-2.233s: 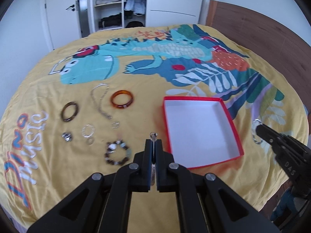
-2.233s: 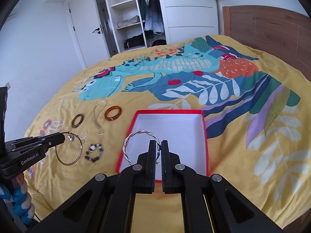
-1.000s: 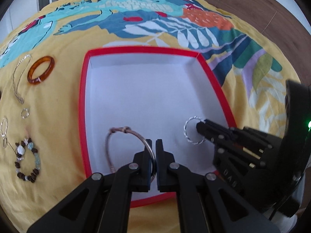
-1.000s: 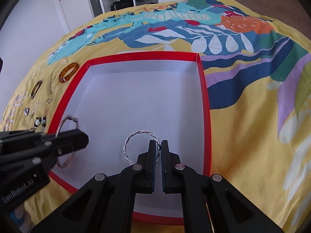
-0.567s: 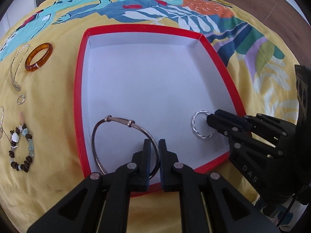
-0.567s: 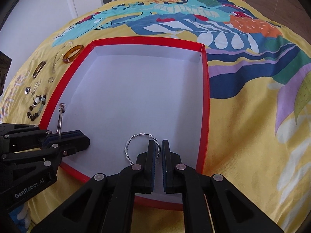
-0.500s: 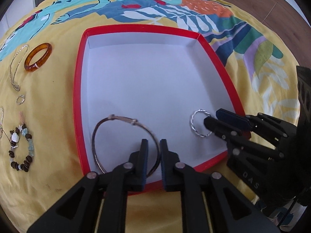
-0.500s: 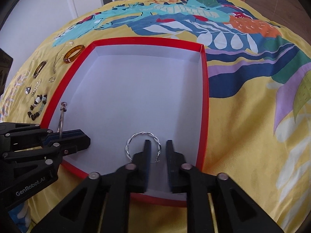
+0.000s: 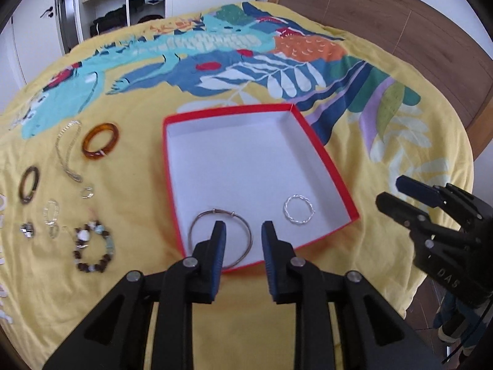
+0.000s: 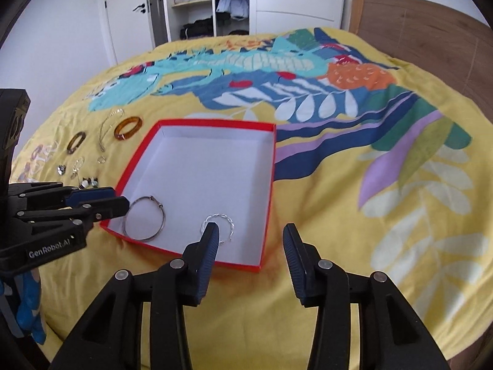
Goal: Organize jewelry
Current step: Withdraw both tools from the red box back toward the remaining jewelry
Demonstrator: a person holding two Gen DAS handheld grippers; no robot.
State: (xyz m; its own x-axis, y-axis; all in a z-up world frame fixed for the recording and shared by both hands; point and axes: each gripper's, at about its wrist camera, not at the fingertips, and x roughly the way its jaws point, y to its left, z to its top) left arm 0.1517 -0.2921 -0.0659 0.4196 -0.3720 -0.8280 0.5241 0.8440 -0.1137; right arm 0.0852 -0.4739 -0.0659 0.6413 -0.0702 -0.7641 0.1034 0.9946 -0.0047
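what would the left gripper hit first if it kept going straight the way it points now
Probably the thin metal bangle lying in the red-rimmed box: the open left gripper points down at that near corner. Depth is unclear, so it might meet the box floor beside it.

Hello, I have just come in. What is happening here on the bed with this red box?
A person with a gripper in each hand is sorting jewelry into the red box on the yellow bedspread. The thin bangle and the twisted silver ring now lie inside it. The left gripper and right gripper have just been opening, with nothing between their jaws. The amber bangle, chain, beaded bracelet and smaller pieces lie outside the box.
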